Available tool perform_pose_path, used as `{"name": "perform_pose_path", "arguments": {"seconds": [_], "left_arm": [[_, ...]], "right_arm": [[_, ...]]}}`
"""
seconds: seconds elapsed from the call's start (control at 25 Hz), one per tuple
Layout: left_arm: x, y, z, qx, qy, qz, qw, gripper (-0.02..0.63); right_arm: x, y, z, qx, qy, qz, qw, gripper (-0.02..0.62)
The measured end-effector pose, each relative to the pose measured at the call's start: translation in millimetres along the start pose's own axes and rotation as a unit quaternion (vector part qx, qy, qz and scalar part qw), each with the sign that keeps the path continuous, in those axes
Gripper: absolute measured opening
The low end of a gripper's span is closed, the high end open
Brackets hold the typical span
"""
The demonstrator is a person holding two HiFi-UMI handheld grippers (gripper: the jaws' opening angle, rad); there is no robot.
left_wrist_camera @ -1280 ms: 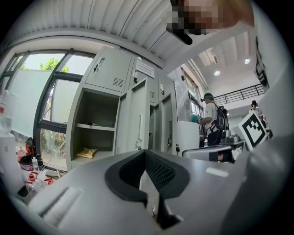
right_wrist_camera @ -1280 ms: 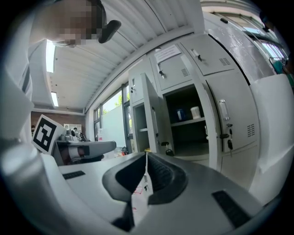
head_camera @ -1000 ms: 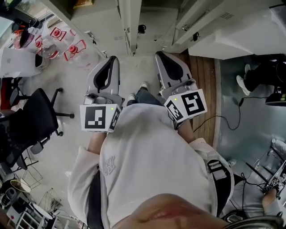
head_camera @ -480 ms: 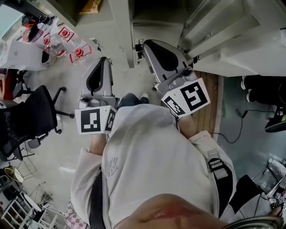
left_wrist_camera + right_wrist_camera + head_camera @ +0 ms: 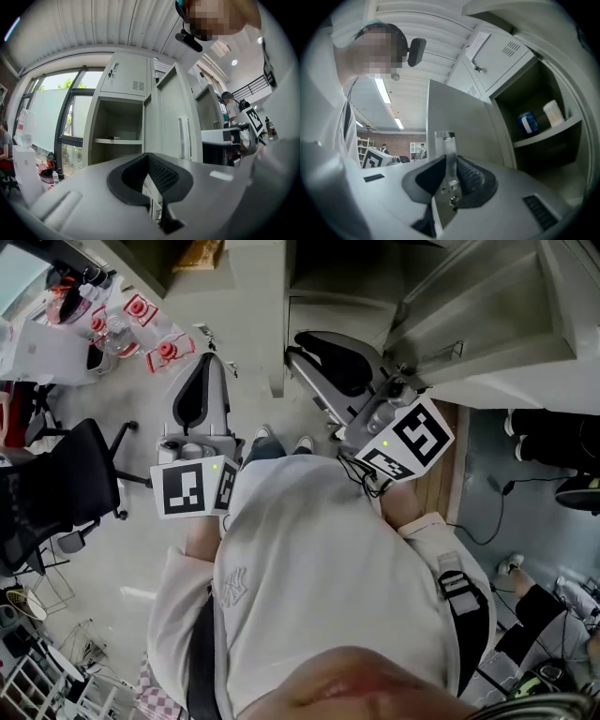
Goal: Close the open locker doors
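From the head view, the right claw [image 5: 292,341] reaches out to the edge of an open door [image 5: 272,306] of the locker [image 5: 342,301]. The left claw [image 5: 207,359] hangs lower, tips together, well apart from any door. To my eye the step in hand is swinging this door home. It wants a firm grip and a push that follows the door's arc round its hinge, not a straight shove, with the body stepping along so nothing twists. In the left gripper view that claw is pinched to a slit with nothing in it. An open compartment [image 5: 117,126] stands ahead with another door [image 5: 166,117] just right of it, both beyond the claw. In the right gripper view the metal handle [image 5: 445,143] stands upright between the pads, which look clamped on it. The door panel rises just behind, and an open shelf with a can [image 5: 527,123] lies to the right, the side I'd expect the door to swing toward.
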State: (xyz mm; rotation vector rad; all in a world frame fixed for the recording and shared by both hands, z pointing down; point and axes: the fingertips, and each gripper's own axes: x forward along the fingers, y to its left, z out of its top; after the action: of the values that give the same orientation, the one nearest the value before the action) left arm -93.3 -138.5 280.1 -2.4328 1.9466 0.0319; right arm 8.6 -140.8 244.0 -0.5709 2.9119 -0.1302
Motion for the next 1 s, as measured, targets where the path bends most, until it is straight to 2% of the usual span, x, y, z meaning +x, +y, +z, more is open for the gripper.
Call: {"name": "perform_pose_path", "arguments": {"seconds": [0.12, 0.28, 0.6, 0.76, 1.0], "left_arm": [[4.0, 18.5, 3.1, 0.000, 0.001, 0.001, 1.0000, 0.002], [10.6, 51.2, 7.8, 0.004, 0.003, 0.009, 0.9999, 0.002], [-0.5, 103.3, 10.1, 0.013, 0.007, 0.045, 0.9989, 0.002], [-9.9, 110.4, -4.4, 0.019, 0.005, 0.065, 0.9977, 0.002], [-21.7, 180.2, 5.0, 0.003, 0.009, 0.095, 0.9954, 0.002]], "right_arm": [[17.7, 8.3, -3.6, 0.008, 0.008, 0.038, 0.999, 0.050], [56.4, 20.4, -10.5, -0.007, 0.027, 0.082, 0.996, 0.055], [129.3, 43.6, -21.7, -0.020, 0.032, 0.142, 0.989, 0.054], [146.1, 38.1, -38.5, -0.038, 0.028, 0.143, 0.989, 0.054], [234.6, 25.6, -37.7, -0.075, 0.041, 0.116, 0.990, 0.029]]}}
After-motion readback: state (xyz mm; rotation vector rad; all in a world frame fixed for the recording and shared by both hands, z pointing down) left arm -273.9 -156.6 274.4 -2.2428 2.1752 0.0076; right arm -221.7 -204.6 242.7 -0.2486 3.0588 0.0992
